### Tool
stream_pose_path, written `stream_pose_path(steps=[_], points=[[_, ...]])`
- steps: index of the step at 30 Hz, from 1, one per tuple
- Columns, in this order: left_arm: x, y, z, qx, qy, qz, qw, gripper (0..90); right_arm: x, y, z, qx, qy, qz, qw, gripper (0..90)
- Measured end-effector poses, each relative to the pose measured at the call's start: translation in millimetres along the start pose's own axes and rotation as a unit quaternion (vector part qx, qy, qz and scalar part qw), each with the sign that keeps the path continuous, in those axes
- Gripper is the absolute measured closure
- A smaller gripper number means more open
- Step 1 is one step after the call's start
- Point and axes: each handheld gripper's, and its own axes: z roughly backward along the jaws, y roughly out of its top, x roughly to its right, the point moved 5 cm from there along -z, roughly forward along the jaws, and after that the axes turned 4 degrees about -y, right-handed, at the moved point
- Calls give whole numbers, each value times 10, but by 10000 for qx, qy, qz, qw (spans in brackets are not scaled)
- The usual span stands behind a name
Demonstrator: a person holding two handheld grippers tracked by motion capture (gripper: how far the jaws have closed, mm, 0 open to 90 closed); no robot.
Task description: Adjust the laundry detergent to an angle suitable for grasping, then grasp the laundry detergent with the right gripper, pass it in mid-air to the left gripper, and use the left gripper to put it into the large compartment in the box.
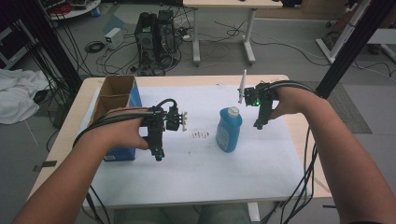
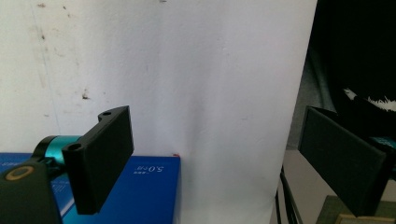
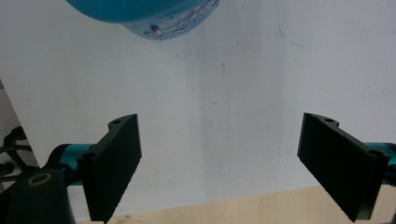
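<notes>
- High view: the upright blue plastic bottle with the white cap (image 1: pixel 229 129) stands on the white sheet covering the worktop (image 1: pixel 261 163), near the middle, just right of some small reddish marks (image 1: pixel 201 135). Your right tool (image 1: pixel 259 124) hangs just beside the bottle on its right, apart from it, jaws pointing down. Your left tool (image 1: pixel 159 156) hovers farther off, next to the open cardboard box with blue sides (image 1: pixel 116 105). The bottle looks like the thing to pick up, and the right tool is the better placed for it.
- Left gripper view: the left tool (image 2: pixel 224 163) is spread wide with nothing between its jaws. It looks down on the white sheet and a corner of the blue box (image 2: pixel 140 191). Keep it where it is, clear of the bottle, unless you need it to steady the base.
- Right gripper view: the right tool (image 3: pixel 233 168) is also fully spread and empty, and the blue bottle (image 3: pixel 144 14) sits at the top edge, ahead of the jaws and off to one side.
  - Turn your wrist until the bottle sits centred between the jaws.
  - Approach level and bracket the body below the shoulder, where the sides seem broadest.
  - Close slowly; a tall, narrow bottle is likely to tip if one jaw touches first.
</notes>
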Motion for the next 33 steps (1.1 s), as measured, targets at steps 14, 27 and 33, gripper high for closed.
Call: stream_pose_path(steps=[14,27,33], points=[[17,-2,46,-138,47,-18,9999,104,-13,-70,23,0,-44,-9,10000,126],[5,-59,15,-91,53,-7,9999,104,30,1,-19,14,-49,319,9995,126],[0,-71,51,-36,64,8,10000,104,-22,-8,3,-17,-5,-60,10000,127]])
